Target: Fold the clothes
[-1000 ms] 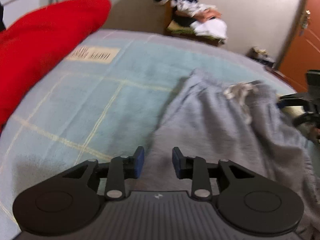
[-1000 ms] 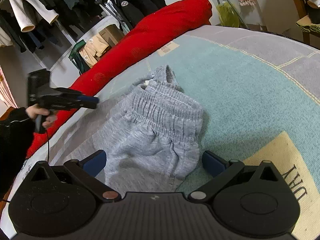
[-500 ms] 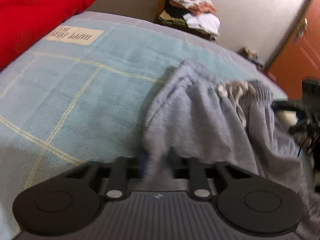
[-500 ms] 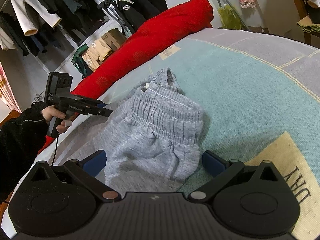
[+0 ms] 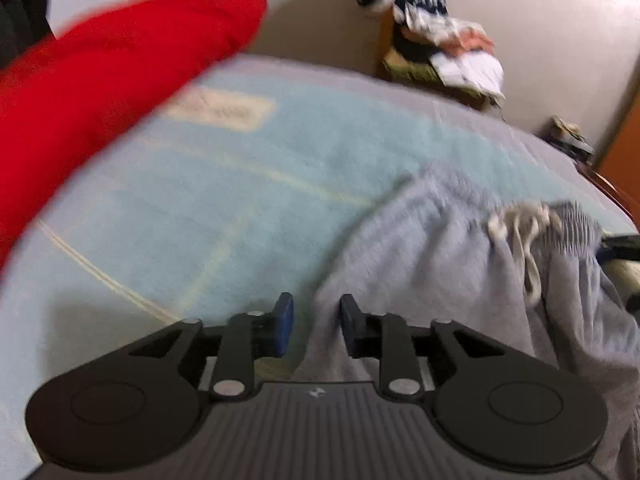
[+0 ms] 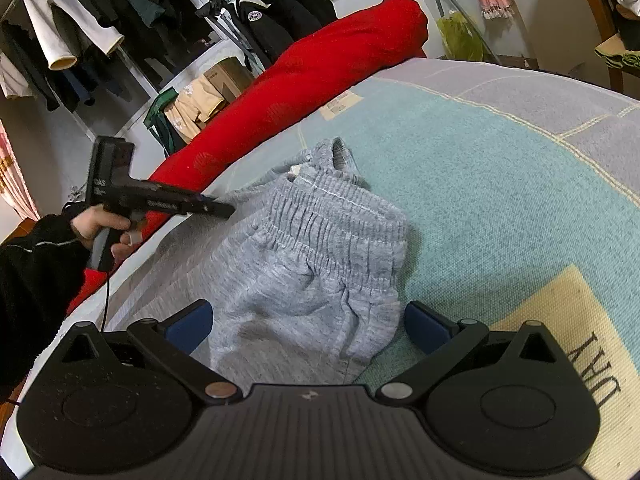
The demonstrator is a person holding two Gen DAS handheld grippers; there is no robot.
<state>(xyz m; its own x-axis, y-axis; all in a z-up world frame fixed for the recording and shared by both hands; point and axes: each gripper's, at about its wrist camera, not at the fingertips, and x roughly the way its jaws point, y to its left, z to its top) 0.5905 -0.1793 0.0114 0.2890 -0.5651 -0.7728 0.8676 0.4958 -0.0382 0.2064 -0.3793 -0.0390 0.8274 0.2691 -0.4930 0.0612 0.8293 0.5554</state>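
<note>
Grey sweatpants (image 5: pixel 440 264) lie crumpled on the bed's blue-green blanket (image 5: pixel 240 200), white drawstring (image 5: pixel 520 224) at the waistband. My left gripper (image 5: pixel 316 320) sits at their near edge; its jaws are opening, and a fold of grey cloth stands between the blue pads, clear of the left one. In the right wrist view the elastic waistband of the sweatpants (image 6: pixel 304 264) faces me. My right gripper (image 6: pixel 308 320) hovers wide open over them, gripping nothing. A hand (image 6: pixel 100 228) holds the left gripper (image 6: pixel 224 210), its tip at the pants' far edge.
A long red bolster (image 6: pixel 320 68) runs along the bed's far side. A chair piled with clothes (image 5: pixel 452 60) stands past the bed near an orange door (image 5: pixel 624 148). A rack of hanging clothes (image 6: pixel 120 12) and a cardboard box (image 6: pixel 230 76) are behind the bolster.
Half a second ago the left jaws were shut on the grey cloth; now they have parted. The left gripper has shifted toward the pants in the right wrist view. The right gripper has not moved.
</note>
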